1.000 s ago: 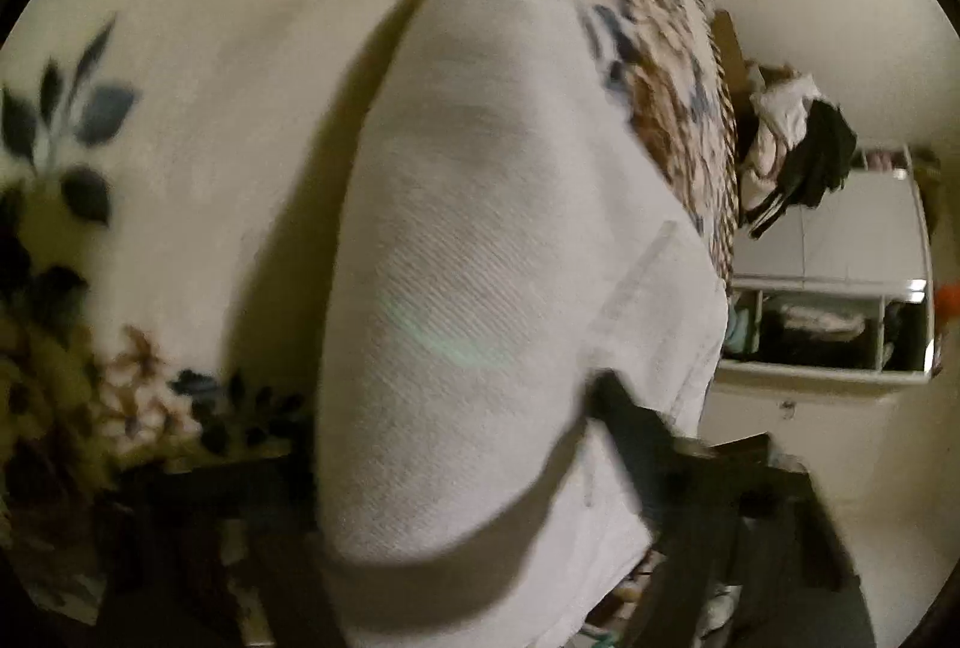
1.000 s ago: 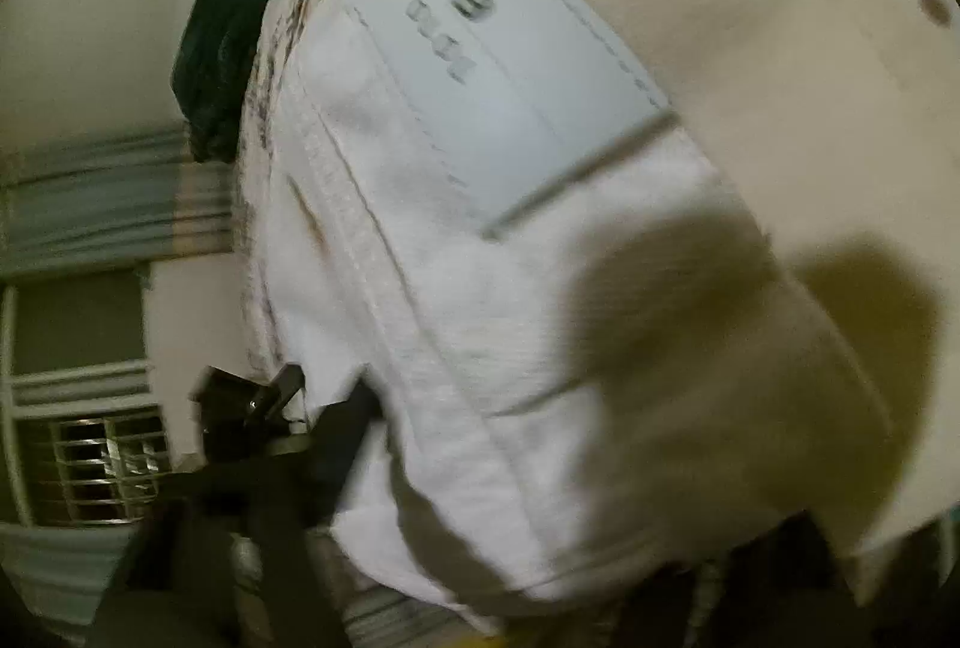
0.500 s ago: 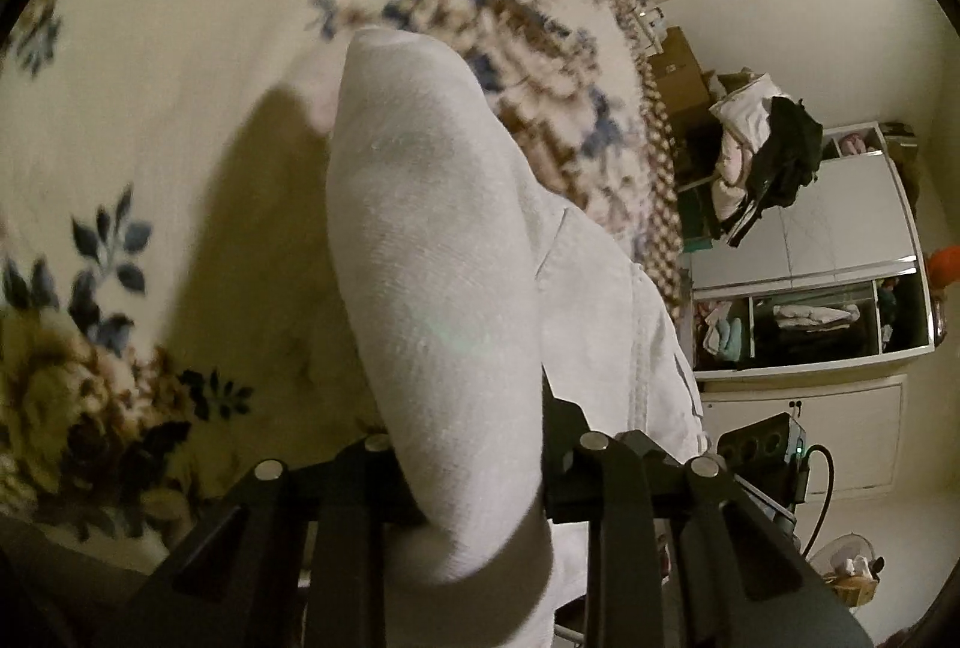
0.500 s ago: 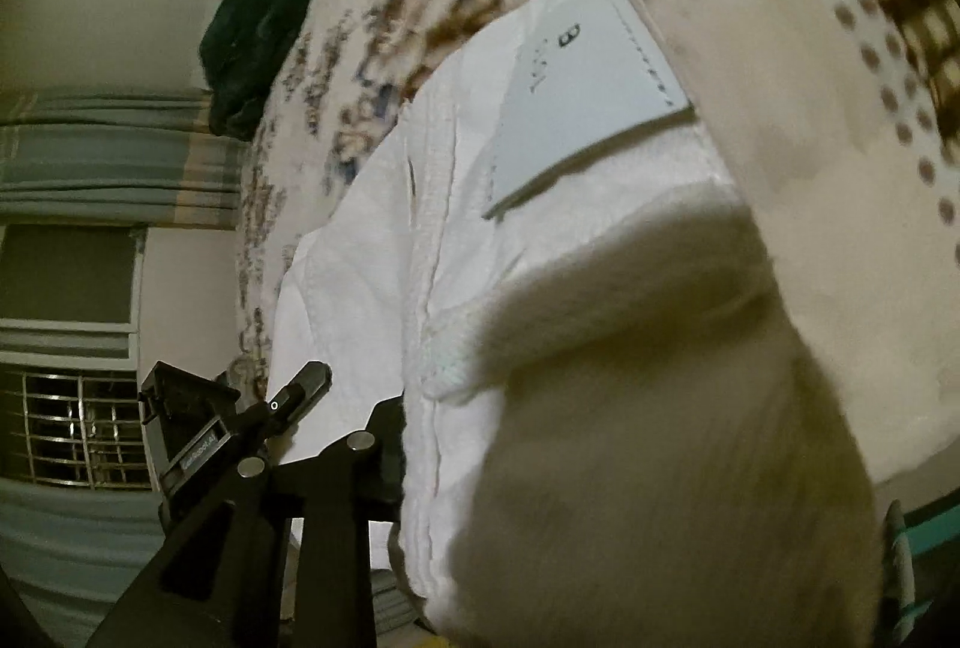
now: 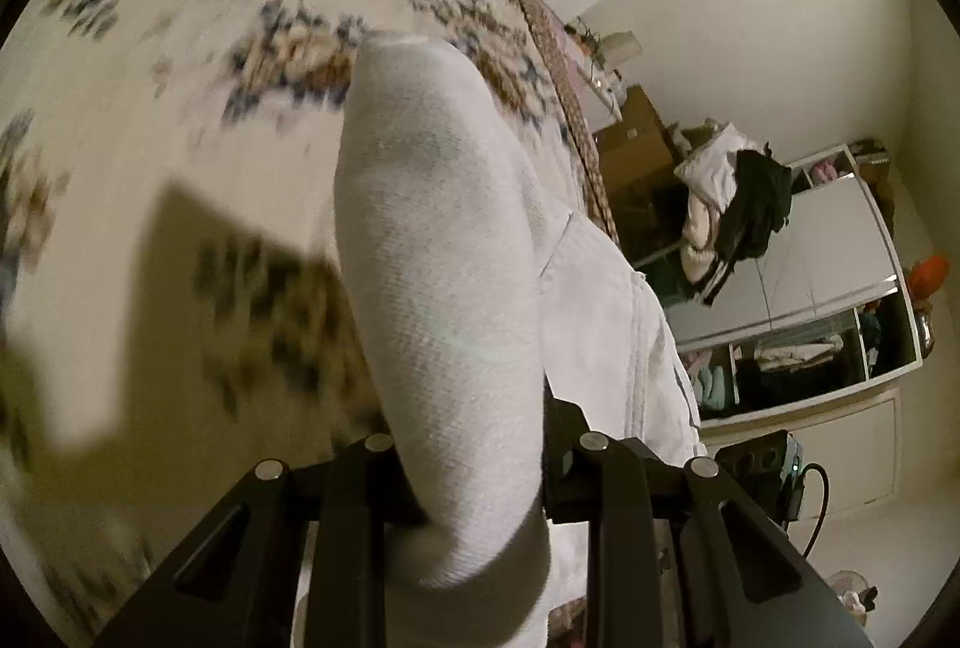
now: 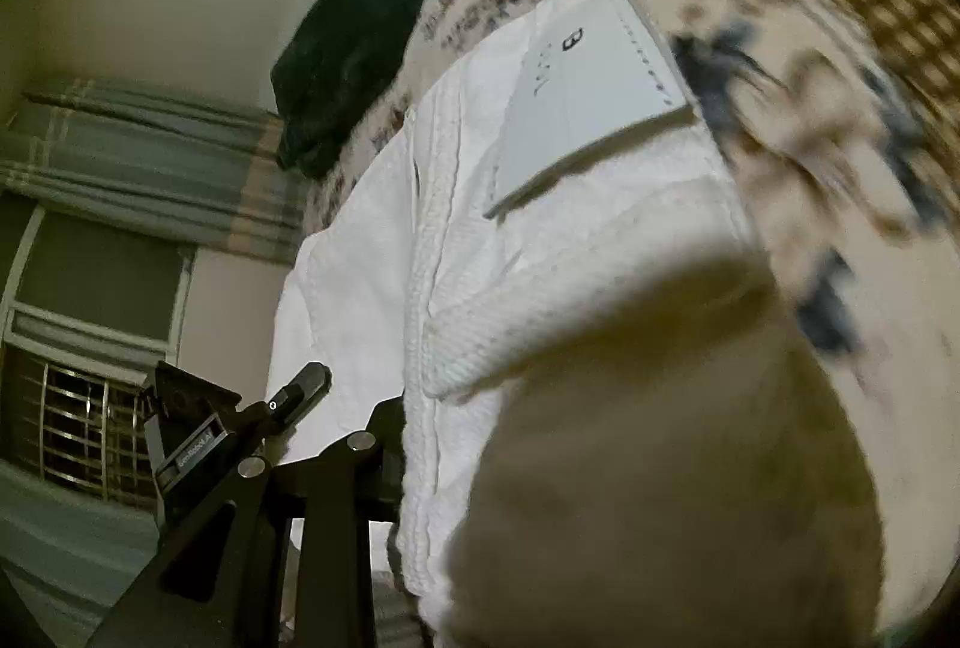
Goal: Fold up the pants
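Over the flowered bedspread [image 5: 180,66], both grippers are holding up the white pants [image 5: 456,300].

Low in the left wrist frame, the left gripper [image 5: 474,474] is pinching a thick rolled fold of the pants, which is rising up the middle of the frame, with the rest of the garment trailing toward the lower right. At the lower left of the right wrist frame, the right gripper [image 6: 432,480] is clamping the pants [image 6: 372,276] along a seam, its right finger hidden behind cloth. A grey patch label [image 6: 594,102] is sitting upper centre. A dark garment [image 6: 354,48] is lying at the bed's far edge, upper left.
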